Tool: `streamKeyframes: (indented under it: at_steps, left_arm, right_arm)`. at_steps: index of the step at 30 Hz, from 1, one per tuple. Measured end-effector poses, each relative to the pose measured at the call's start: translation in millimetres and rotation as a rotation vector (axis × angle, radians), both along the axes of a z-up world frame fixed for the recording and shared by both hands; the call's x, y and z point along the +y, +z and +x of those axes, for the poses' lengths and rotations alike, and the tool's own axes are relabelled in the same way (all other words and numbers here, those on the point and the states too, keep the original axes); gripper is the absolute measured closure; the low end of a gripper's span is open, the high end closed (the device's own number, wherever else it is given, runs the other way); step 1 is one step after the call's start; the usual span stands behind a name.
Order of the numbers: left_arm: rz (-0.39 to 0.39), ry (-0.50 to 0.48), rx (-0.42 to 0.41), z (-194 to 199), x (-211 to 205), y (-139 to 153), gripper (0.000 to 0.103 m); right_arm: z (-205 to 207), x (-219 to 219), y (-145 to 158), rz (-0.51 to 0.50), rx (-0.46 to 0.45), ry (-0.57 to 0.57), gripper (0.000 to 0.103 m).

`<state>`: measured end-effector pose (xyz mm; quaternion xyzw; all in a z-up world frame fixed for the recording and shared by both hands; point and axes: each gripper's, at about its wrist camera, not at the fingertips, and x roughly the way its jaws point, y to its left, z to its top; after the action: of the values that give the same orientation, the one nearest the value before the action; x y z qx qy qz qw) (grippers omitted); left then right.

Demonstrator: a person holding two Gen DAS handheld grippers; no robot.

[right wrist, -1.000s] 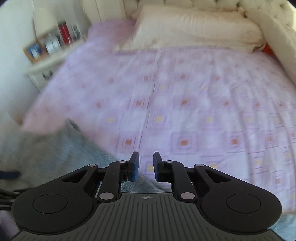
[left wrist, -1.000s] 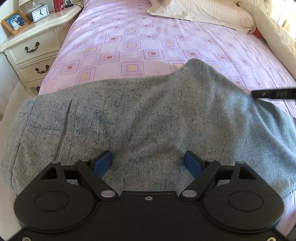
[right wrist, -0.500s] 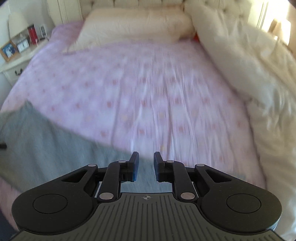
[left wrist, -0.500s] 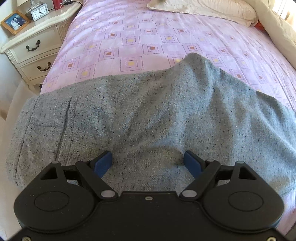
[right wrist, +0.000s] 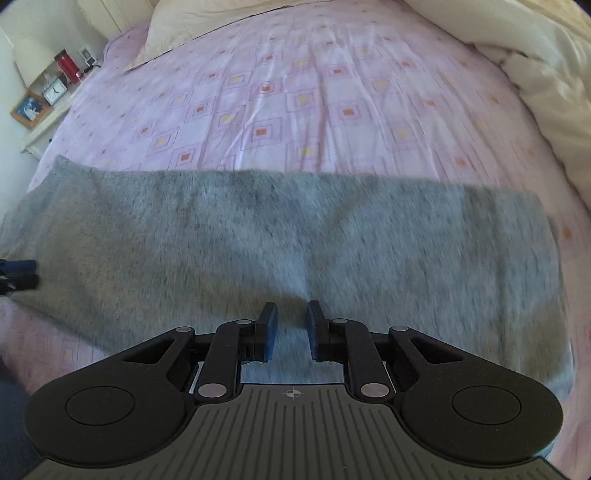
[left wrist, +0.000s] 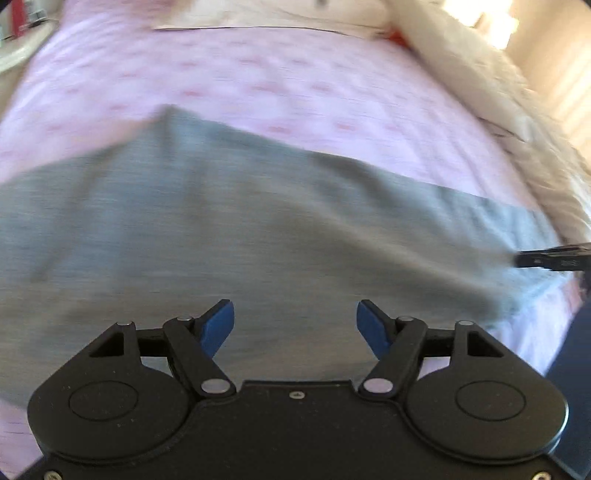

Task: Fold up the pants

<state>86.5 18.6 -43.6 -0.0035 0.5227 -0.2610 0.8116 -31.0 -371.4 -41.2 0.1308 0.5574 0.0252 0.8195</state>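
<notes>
The grey speckled pants (right wrist: 295, 236) lie flat in a long band across the near part of the pink bed; they also show, blurred, in the left wrist view (left wrist: 240, 229). My left gripper (left wrist: 294, 325) is open wide, empty, just above the pants' near edge. My right gripper (right wrist: 290, 325) has its jaws a small gap apart, empty, over the middle of the pants' near edge. The right gripper's tip (left wrist: 550, 256) shows at the right end of the pants. The left gripper's tip (right wrist: 18, 273) shows at their left end.
The pink patterned bedsheet (right wrist: 303, 96) stretches beyond the pants. A cream duvet (right wrist: 546, 74) is heaped along the right side, pillows (right wrist: 207, 26) at the head. A nightstand (right wrist: 40, 122) with a clock, photo frame and red bottle stands at the left.
Both grippers have swung right along the bed. The pants now lie stretched out flat in the right view. The left view has turned away from the nightstand and is blurred.
</notes>
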Motion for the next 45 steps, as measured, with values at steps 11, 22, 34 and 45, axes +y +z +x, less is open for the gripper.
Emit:
streamKeyframes:
  at_steps: [11,22,34,45]
  left_arm:
    - [0.292,-0.292,-0.051,-54,-59,-8,0.048]
    - [0.23,-0.177,0.022,-16,-103,-26,0.04]
    - [0.248,-0.226,-0.056,-35,-106,-31,0.037]
    - [0.24,-0.222,-0.044,-36,-104,-26,0.036]
  right_arm:
    - [-28,-16,31,-0.069,-0.109,-0.038,0.086]
    - [-62,-72,22,-0.271,-0.258,-0.351,0.056]
    - [-63,-113,0,-0.18,-0.339,-0.413,0.05]
    - [-61,-94,-3,-0.222,-0.306,-0.277,0.06]
